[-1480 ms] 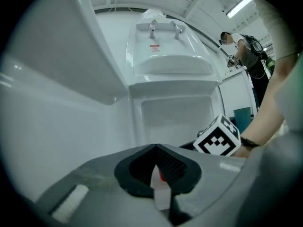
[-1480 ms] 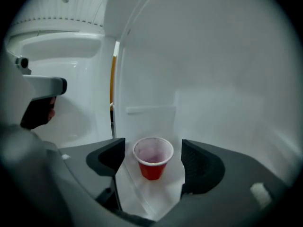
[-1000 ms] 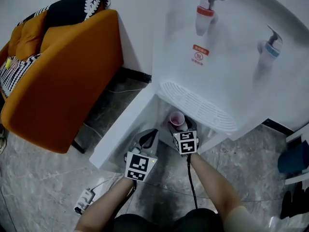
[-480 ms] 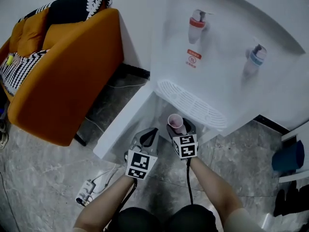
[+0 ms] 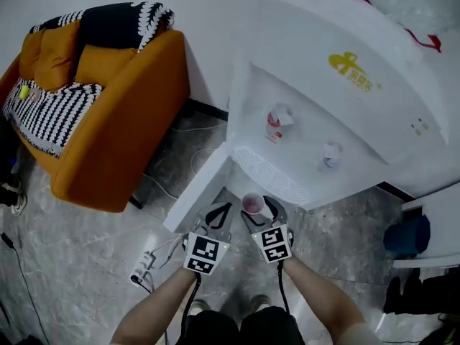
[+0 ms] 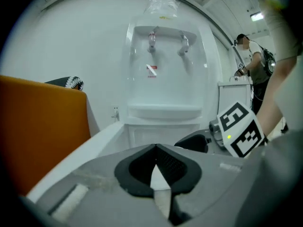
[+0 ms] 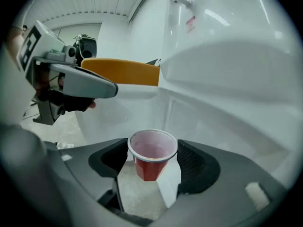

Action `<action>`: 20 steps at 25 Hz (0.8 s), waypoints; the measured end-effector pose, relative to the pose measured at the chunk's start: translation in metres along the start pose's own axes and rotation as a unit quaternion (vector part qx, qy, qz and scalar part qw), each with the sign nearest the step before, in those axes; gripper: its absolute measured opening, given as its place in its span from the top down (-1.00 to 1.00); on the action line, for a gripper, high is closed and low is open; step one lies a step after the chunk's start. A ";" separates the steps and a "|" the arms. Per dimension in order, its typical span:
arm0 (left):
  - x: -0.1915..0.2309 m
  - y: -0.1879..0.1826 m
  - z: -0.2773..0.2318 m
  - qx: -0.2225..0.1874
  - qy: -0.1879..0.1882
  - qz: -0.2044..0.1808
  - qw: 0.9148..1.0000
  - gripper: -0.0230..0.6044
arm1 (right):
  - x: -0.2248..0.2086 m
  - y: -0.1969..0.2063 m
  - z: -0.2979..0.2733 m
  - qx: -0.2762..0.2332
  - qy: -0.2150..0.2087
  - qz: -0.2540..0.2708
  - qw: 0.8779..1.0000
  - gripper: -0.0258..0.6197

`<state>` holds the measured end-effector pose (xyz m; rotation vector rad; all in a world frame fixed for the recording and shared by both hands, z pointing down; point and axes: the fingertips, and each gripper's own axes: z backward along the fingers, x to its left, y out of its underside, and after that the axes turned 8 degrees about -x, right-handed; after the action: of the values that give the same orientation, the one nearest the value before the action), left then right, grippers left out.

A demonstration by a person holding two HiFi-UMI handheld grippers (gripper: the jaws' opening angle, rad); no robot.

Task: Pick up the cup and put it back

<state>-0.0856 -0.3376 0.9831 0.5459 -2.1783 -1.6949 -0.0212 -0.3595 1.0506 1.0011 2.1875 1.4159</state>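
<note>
A small red cup [image 5: 252,204] with a pale inside sits upright between the jaws of my right gripper [image 5: 256,207], which is shut on it and carries it off the floor, in front of the white water dispenser [image 5: 338,121]. In the right gripper view the cup [image 7: 152,152] fills the gap between the two dark pads [image 7: 196,162] and its rim touches both. My left gripper [image 5: 218,215] hangs just left of it, shut and empty. Its pads [image 6: 137,167] meet at the tip in the left gripper view.
The dispenser's lower cabinet door [image 5: 198,192] stands open towards me, below the drip tray [image 5: 277,175] and two taps. An orange sofa [image 5: 108,121] with patterned cushions stands left. A power strip [image 5: 144,268] lies on the stone floor. A person [image 6: 251,56] stands far right.
Both grippers have drawn back from the dispenser's lower opening, the cup coming along in the right one. The head view has risen and now takes in the dispenser's top.
</note>
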 end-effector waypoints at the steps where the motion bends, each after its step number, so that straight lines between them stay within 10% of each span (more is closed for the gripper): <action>1: 0.001 -0.014 0.007 0.004 -0.002 0.005 1.000 0.92 | 0.005 -0.015 0.010 0.002 -0.006 -0.003 1.000 -0.11; 20: 0.012 -0.298 0.152 0.011 -0.008 0.011 1.000 0.92 | 0.038 -0.352 0.217 -0.049 -0.005 0.039 0.998 -0.11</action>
<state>-0.1394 -0.2806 0.6576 0.5145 -2.2079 -1.6716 -0.0430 -0.2798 0.6439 1.0669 2.0703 1.5327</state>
